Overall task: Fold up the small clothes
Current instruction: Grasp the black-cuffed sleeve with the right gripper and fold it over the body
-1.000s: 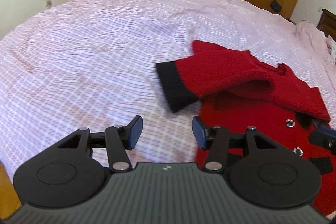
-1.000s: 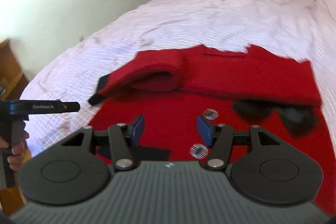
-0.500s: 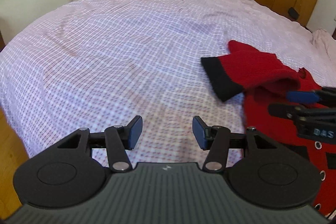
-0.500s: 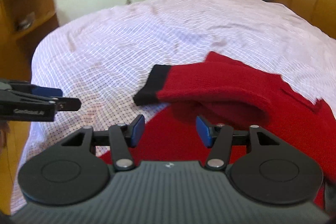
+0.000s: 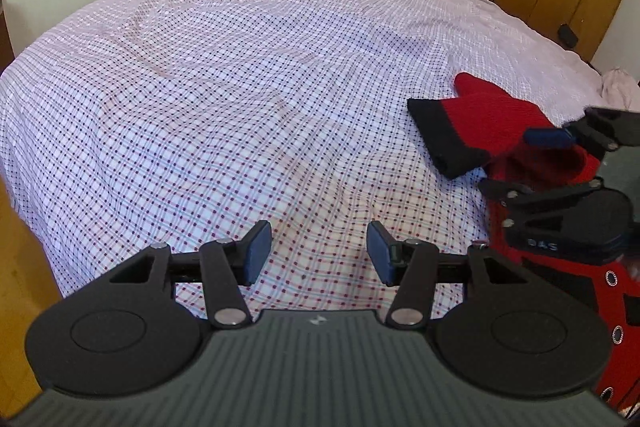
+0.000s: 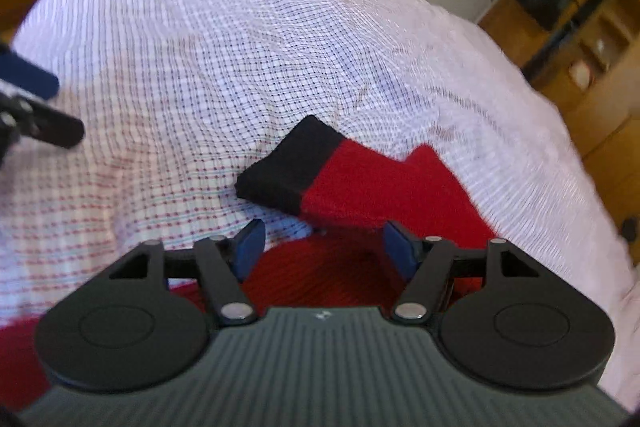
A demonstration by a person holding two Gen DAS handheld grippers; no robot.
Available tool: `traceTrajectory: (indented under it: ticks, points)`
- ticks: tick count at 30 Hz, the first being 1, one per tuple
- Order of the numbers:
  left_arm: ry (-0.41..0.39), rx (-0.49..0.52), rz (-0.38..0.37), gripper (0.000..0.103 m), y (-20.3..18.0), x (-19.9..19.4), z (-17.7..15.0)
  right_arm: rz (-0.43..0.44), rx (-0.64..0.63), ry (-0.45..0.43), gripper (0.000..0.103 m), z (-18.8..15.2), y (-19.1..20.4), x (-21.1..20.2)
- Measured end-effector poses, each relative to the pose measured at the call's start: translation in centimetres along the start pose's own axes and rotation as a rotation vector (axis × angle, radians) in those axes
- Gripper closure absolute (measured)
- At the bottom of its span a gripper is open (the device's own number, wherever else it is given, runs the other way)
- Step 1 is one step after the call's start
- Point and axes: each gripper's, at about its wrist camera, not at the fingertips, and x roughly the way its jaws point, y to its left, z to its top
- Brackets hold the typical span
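One red knitted cardigan (image 6: 384, 187), black cuff (image 6: 288, 167), near the bed's (image 5: 240, 87) right edge. Soft, light, floppy; take the sleeve behind the cuff. Left gripper (image 5: 316, 253), right gripper (image 6: 324, 247): jaws wide, empty.

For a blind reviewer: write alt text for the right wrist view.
The open right gripper hovers over a red knit garment whose sleeve, ending in a black cuff, lies folded across it on a pink checked bedspread. The left gripper pokes in at the left edge, with wooden furniture blurred at the far right.
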Motion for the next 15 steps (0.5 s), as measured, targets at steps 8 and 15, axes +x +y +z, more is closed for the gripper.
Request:
traceTrajectory:
  ticks: [8, 15]
  points:
    - [0.008, -0.005, -0.003, 0.044, -0.2, 0.5, -0.1, -0.046, -0.086, -0.025, 0.041, 0.8, 1.7, 2.3]
    - [-0.006, 0.032, -0.014, 0.044, -1.0, 1.0, 1.0, -0.003, 0.143, -0.052, 0.090, 0.9, -1.9, 1.8]
